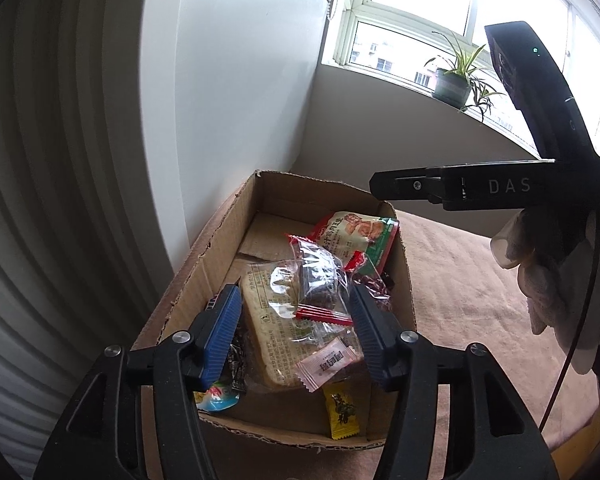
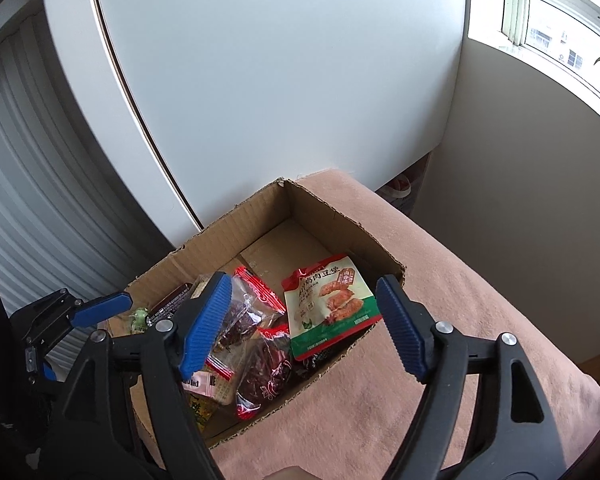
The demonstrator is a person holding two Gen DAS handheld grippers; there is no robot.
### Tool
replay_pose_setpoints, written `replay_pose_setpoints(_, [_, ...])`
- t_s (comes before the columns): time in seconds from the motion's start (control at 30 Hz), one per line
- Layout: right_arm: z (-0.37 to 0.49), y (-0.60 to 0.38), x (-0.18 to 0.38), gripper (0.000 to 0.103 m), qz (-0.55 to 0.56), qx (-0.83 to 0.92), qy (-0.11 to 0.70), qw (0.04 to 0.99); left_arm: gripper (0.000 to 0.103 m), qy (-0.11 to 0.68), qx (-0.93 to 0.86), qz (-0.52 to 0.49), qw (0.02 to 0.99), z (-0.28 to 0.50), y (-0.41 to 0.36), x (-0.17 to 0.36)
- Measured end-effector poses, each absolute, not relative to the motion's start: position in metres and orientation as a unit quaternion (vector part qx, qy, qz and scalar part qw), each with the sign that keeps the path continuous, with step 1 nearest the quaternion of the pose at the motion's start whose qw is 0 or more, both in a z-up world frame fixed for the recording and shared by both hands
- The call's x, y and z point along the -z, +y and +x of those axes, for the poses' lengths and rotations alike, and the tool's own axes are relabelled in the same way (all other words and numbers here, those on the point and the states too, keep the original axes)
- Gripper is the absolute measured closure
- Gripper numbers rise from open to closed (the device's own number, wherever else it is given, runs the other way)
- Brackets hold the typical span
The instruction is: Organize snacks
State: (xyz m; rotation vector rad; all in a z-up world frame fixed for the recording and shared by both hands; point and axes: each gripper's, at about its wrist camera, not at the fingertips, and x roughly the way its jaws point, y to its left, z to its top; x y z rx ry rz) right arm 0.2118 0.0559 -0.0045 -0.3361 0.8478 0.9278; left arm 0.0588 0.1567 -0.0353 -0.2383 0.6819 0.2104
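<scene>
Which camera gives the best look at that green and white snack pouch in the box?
The right wrist view: the green and white pouch lies face up, unobstructed. In the left wrist view, the pouch sits farther off, partly behind clear wrappers.

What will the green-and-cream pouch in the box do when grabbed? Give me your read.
The green-and-cream pouch is probably floppy: it leans bent against the cardboard box wall. Its glossy film looks slippery, so the fingers might slide off a flat face; a sealed edge seems safer. It looks thin, so likely light.
</scene>
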Motion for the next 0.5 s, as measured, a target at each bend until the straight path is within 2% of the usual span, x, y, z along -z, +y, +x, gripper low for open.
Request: replay_pose_setpoints(0.5, [0.164, -0.014, 0.000, 0.025, -0.134, -0.395, 0.363, 0.833, 0.046, 0.309, -0.117, -0.088, 0.940, 0.027, 0.116, 0.017])
